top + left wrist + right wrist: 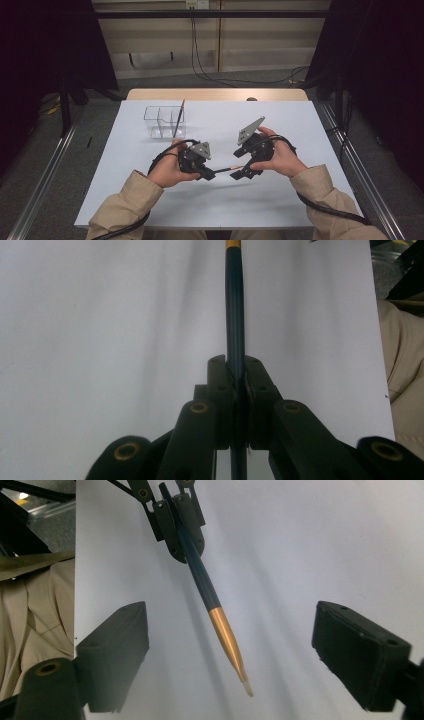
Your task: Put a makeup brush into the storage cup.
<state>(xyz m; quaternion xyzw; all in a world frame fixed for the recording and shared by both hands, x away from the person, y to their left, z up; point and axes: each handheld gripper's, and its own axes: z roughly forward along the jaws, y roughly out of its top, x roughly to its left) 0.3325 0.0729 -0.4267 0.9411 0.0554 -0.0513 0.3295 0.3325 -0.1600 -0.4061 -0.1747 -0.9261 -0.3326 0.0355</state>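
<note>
My left gripper clamps the dark handle of a paintbrush, holding it over the near middle of the table. My right gripper stands wide open around its tip. This looks like a handover; next I'd close the right squarely on the gold collar.

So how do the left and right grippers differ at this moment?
The left gripper is shut on the dark handle of the paintbrush, while the right gripper stands wide open, its jaws either side of the brush's copper ferrule and pale tip without touching it. In the high view the left gripper points right and the right gripper points left, facing each other. Both are black, hand-held and poised over the white table.
</note>
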